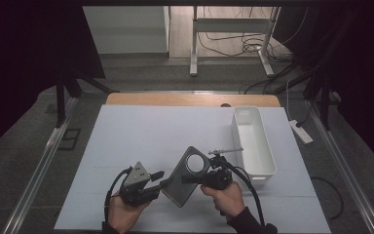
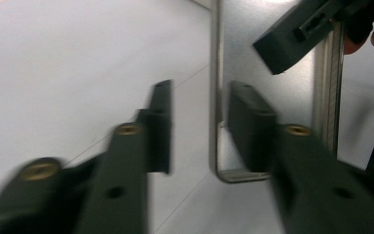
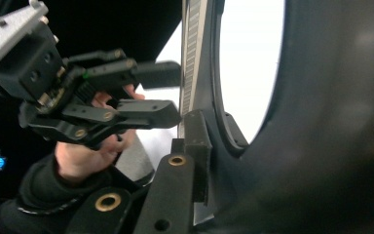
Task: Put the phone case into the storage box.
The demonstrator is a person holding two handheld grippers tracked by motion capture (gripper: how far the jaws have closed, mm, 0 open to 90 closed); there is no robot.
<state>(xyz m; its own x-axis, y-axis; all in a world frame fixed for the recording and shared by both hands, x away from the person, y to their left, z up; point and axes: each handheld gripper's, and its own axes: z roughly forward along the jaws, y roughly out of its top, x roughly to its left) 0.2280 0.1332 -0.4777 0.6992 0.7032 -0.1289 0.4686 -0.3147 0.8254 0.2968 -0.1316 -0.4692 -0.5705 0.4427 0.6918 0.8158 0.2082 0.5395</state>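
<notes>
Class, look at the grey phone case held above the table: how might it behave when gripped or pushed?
Probably stiff: gripped by the right tongs alone, the phone case shows no sag. Likely light: it is thin, with a see-through round hole. Its smooth sheen suggests it could slip; the open left tongs straddle one edge.

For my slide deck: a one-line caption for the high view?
Right gripper clamps a grey phone case above the white mat; left gripper open.
</notes>
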